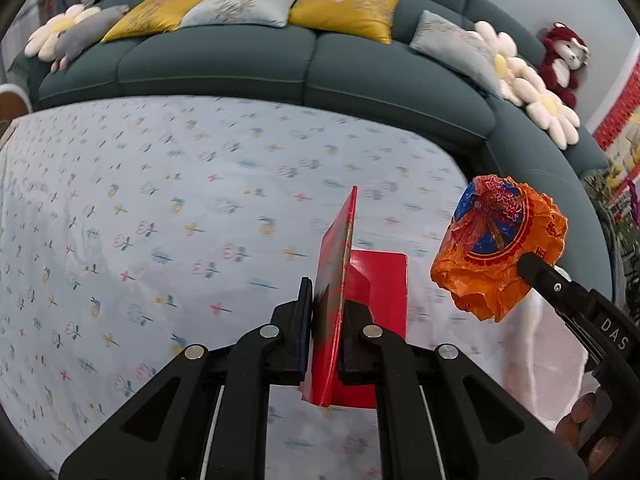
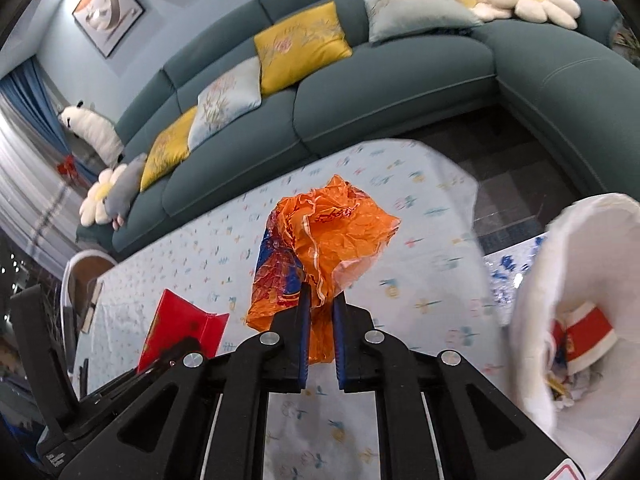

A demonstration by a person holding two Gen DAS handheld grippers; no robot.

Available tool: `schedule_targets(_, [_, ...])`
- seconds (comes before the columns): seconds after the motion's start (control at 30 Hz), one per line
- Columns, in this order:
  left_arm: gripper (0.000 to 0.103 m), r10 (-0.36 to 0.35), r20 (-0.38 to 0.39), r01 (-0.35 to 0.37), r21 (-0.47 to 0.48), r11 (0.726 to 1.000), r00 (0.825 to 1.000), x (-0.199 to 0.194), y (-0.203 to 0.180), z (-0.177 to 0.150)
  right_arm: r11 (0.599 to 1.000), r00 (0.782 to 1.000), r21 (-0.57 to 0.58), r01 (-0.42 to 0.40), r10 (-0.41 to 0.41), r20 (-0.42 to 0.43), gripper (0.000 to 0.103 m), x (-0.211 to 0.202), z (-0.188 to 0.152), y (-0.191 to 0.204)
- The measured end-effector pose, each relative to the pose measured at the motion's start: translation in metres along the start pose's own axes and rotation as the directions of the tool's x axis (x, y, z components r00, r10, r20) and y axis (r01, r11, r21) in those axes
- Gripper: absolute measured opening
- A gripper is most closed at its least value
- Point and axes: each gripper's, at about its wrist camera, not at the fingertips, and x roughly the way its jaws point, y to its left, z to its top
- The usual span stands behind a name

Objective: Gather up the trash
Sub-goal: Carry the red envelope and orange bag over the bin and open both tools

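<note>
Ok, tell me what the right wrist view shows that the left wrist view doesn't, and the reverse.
Only the right wrist view shows the white trash bag's open mouth with red-and-white litter inside, the framed pictures on the wall and a white plush at the sofa's end. Only the left wrist view shows the red teddy and the right gripper from the side. Both show the left gripper shut on the red envelope, the orange plastic wrapper pinched by the right gripper, the floral tablecloth and the teal sofa.
</note>
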Motion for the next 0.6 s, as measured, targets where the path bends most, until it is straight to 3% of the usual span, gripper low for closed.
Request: schedule_targets(0.6, [0.009,-0.090,0.003,0.088,0.209,0.974,0.996,-0.040,-0.140,-0.039,0.986,0.987,0.147,0.075,-0.094,0.130,0.010,-0.110,-0.013,-0.119])
